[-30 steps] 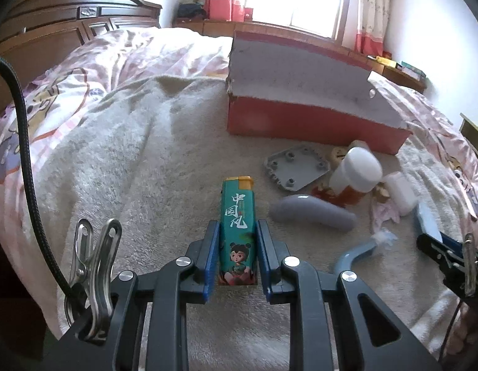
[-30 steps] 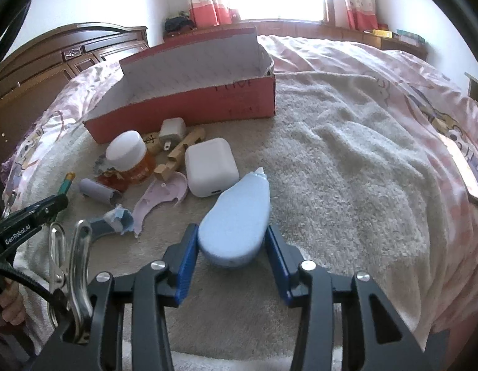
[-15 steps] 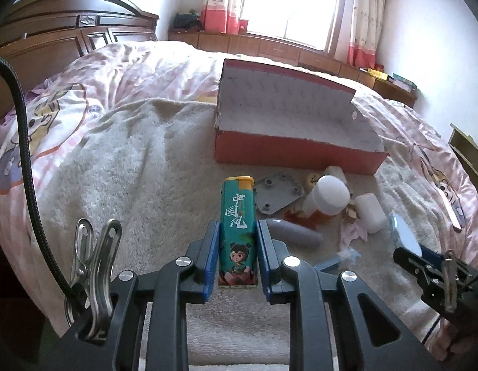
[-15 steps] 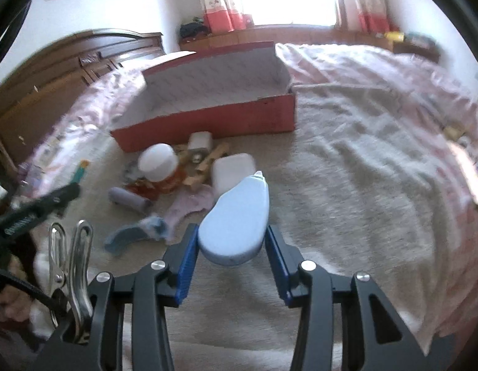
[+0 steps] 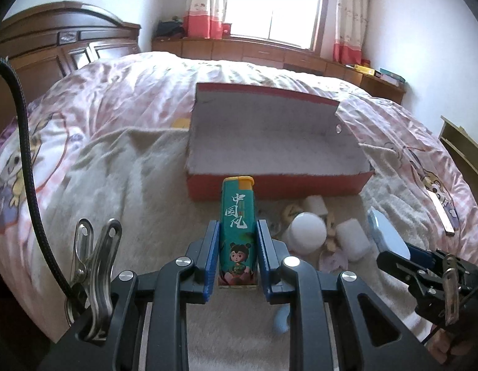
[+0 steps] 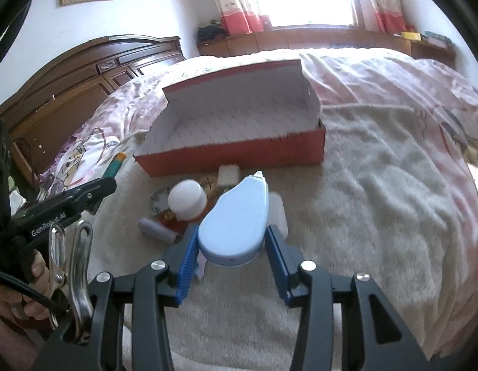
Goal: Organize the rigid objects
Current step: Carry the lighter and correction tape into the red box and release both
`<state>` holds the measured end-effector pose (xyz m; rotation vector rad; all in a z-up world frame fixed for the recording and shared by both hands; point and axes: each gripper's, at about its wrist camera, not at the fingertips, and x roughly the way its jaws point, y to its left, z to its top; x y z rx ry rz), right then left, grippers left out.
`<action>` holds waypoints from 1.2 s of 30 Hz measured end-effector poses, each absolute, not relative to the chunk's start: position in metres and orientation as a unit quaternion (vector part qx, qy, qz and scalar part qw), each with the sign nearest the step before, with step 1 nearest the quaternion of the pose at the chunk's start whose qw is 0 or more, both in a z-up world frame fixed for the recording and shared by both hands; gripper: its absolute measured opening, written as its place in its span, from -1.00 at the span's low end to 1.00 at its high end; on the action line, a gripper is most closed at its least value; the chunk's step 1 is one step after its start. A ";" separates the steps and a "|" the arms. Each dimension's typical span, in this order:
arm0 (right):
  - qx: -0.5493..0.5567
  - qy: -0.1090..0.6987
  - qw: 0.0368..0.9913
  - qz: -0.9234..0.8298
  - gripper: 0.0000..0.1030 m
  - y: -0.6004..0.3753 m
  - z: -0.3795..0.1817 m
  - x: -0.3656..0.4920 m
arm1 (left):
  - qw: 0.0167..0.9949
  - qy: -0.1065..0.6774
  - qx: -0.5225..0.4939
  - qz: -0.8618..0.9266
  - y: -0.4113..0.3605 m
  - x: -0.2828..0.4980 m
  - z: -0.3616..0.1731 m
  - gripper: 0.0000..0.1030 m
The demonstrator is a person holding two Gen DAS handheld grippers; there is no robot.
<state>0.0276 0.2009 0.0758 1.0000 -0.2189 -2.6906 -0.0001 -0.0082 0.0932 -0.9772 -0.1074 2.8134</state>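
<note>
With my left hand-held gripper (image 5: 235, 247) clamping the lighter (image 5: 238, 228) and my right hand-held gripper (image 6: 231, 247) pinching the rounded blue tape dispenser (image 6: 235, 219) above the bed's blanket (image 6: 347, 216), short of the box (image 5: 269, 142), I feared that smooth shell could squirt free.

Green lighter (image 5: 238, 232) in left hand-held gripper (image 5: 238, 253)

Clutter (image 6: 189, 199) lies before box (image 6: 232, 157), on bed (image 6: 378, 201).

The left gripper (image 5: 237, 258) points downward, its blue fingers (image 5: 210, 256) clamped on a green lighter (image 5: 238, 232); the right gripper (image 6: 231, 255) likewise grips a pale-blue dispenser (image 6: 235, 219).
</note>
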 end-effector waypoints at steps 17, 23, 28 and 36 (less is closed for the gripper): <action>0.334 -0.042 0.134 -0.932 -0.11 0.201 0.102 -0.068 | 0.088 -0.010 -0.352 0.932 0.023 -0.093 0.098 -0.54; 0.352 -0.047 0.134 -0.925 -0.11 0.201 0.095 -0.101 | 0.082 -0.012 -0.373 0.924 0.026 -0.120 0.086 -0.53; 0.367 -0.056 0.126 -0.920 -0.11 0.205 0.089 -0.117 | 0.083 -0.011 -0.382 0.920 0.028 -0.131 0.082 -0.53; 0.375 -0.079 0.133 -0.914 -0.08 0.207 0.082 -0.118 | 0.045 -0.011 -0.398 0.916 0.025 -0.137 0.075 -0.38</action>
